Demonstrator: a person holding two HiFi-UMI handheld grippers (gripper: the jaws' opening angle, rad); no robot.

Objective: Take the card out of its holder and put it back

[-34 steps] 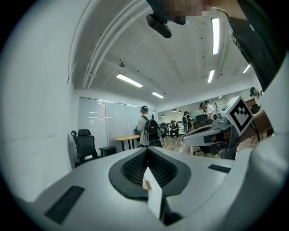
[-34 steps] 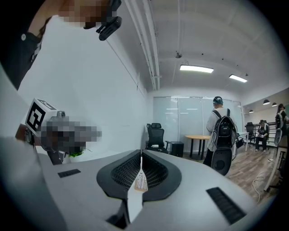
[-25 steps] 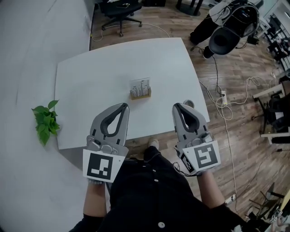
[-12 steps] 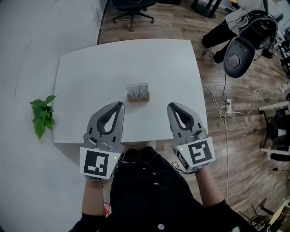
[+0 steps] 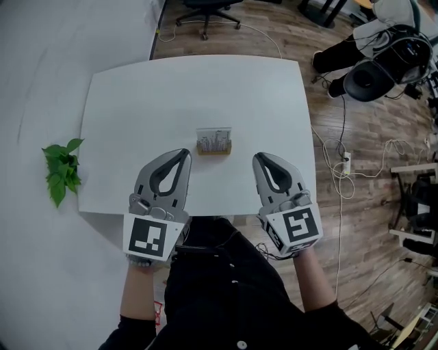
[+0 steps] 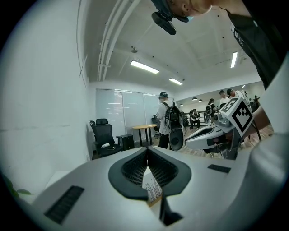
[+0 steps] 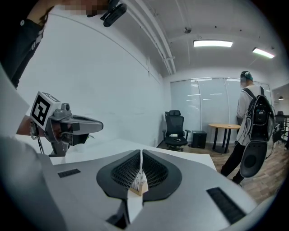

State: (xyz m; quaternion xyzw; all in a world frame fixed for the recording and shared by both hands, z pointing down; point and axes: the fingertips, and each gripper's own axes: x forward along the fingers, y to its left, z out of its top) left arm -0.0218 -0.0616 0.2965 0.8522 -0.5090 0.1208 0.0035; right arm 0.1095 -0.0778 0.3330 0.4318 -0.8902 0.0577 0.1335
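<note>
A white card [image 5: 213, 137] stands upright in a small wooden holder [image 5: 214, 148] in the middle of the white table [image 5: 123, 102]. My left gripper [image 5: 183, 154] hovers over the table's near edge, just left of the holder and closer to me, shut and holding nothing. My right gripper [image 5: 260, 159] mirrors it on the right, also shut and holding nothing. In the left gripper view the card and holder [image 6: 152, 191] show below the closed jaws of the left gripper [image 6: 147, 151]. The right gripper view shows the holder [image 7: 138, 186] below the right gripper [image 7: 142, 154].
A green plant [image 5: 60, 169] sits left of the table. An office chair [image 5: 205, 8] stands beyond the far edge. Cables and a power strip [image 5: 344, 161] lie on the wood floor at the right, near black gear [image 5: 373, 72]. People [image 6: 169, 122] stand in the room behind.
The head view has shifted a little, so the table sits differently in the picture. Both grippers stay shut side by side at the near edge, slightly closer to the holder.
</note>
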